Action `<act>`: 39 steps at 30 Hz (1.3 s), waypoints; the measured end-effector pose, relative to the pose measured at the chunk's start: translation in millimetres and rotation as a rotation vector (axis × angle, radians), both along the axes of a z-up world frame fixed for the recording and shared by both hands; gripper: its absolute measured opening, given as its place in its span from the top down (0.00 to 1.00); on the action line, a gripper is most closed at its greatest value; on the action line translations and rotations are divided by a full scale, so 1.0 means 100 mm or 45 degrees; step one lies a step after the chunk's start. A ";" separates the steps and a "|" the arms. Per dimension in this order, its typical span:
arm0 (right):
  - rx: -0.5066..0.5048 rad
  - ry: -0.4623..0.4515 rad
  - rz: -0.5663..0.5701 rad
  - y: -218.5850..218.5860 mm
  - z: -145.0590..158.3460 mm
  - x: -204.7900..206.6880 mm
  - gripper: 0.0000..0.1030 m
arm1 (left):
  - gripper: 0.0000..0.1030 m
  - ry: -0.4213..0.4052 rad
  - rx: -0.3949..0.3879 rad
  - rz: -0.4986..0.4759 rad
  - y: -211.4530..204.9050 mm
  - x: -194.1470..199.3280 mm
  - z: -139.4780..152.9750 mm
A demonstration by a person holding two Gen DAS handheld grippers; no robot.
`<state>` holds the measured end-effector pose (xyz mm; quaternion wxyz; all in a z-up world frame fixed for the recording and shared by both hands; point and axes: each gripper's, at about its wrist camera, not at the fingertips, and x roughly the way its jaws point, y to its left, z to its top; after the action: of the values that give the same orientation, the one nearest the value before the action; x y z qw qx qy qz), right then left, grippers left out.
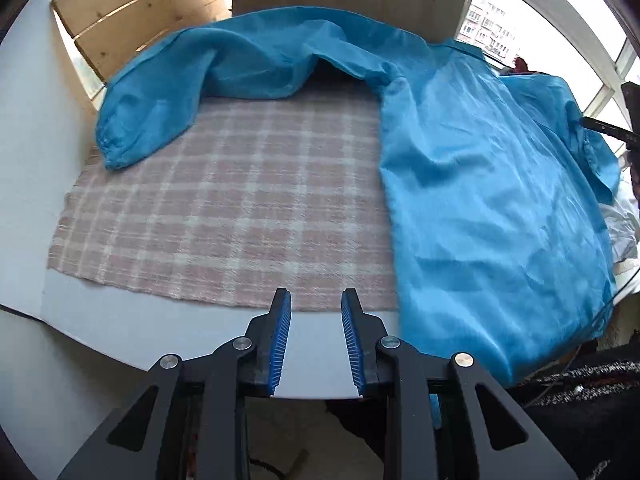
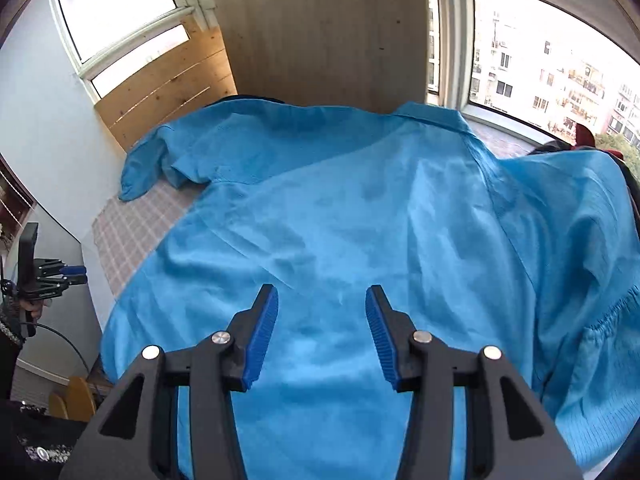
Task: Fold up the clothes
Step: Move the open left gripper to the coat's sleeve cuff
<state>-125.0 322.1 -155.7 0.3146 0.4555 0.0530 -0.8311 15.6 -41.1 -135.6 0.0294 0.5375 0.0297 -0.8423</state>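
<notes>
Both grippers, left [image 1: 316, 304] and right [image 2: 322, 300], are hovering released over the blue shirt [image 2: 360, 220], which is lying spread across the plaid cloth [image 1: 224, 216] on the surface, sleeve outstretched left, likely awaiting folding.

Both grippers [image 1: 316, 300] [image 2: 322, 296] agape (nothing held)

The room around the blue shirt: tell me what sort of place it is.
Likely a flat's glazed balcony or window corner: a blue shirt spread on a table with a checked cloth, windows facing apartment blocks, wooden boards leaning behind.
</notes>
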 end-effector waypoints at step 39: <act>0.330 0.065 0.099 -2.92 -0.19 -1.99 0.55 | 0.98 0.063 -0.282 -0.219 -2.28 -1.65 0.11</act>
<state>-323.8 30.3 -175.0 0.2837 0.4687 0.1856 -0.8157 -149.5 -269.3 -125.0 0.0156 0.5106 -0.1089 -0.8528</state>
